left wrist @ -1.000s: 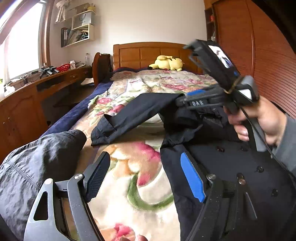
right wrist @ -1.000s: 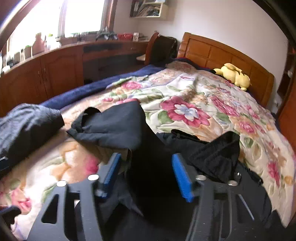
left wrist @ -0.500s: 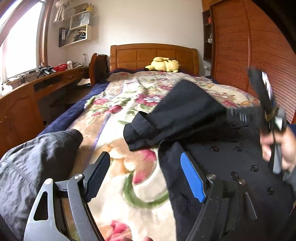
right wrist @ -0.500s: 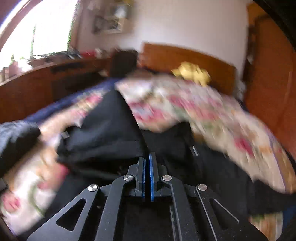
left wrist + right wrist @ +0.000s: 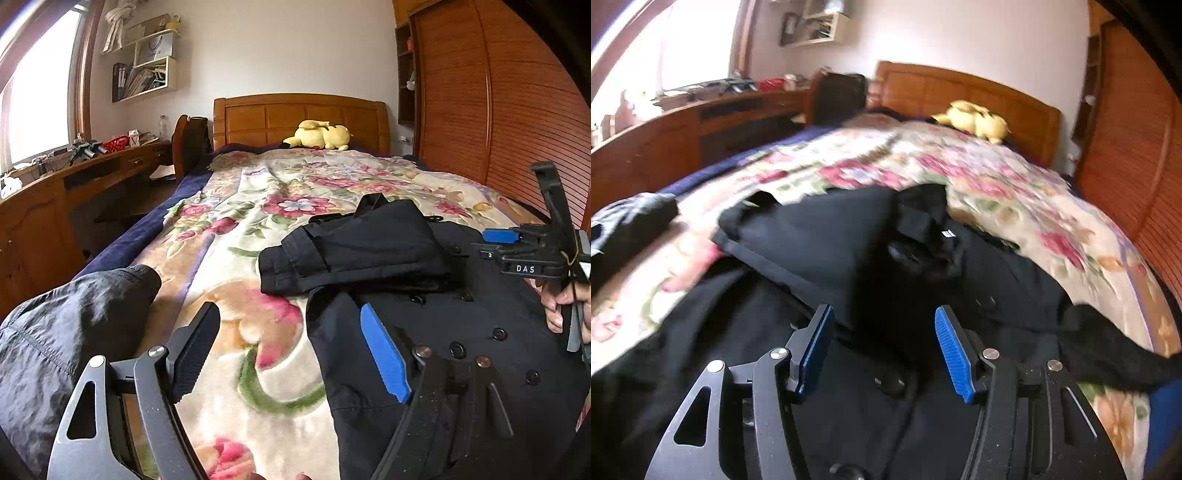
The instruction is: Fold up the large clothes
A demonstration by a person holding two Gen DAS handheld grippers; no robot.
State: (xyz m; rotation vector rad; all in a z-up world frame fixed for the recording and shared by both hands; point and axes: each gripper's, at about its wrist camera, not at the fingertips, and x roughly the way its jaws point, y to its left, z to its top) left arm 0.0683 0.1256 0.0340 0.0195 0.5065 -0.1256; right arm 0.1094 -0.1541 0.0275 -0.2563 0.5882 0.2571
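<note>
The black double-breasted coat (image 5: 461, 332) is spread on the right half of the floral blanket (image 5: 236, 236), buttons up, and the big change from a second ago is the sleeve (image 5: 351, 247). It was stretched out toward the left, got pinched and carried half a second back, and now it's lying folded across the coat's chest.

Going left to right: a grey jacket (image 5: 66, 332) sits bunched at the near left edge, not part of this fold. The left gripper (image 5: 291, 350) hasn't moved, fingers spread wide with nothing between them, parked over the coat's left edge. The right gripper (image 5: 882, 347) has let go, its blue pads apart again over the button placket.

So I'd say one sleeve is done. The right-hand view is smeared, so I can't really tell how the other sleeve (image 5: 1108, 350) lies, but it looks like it trails off near right.
</note>
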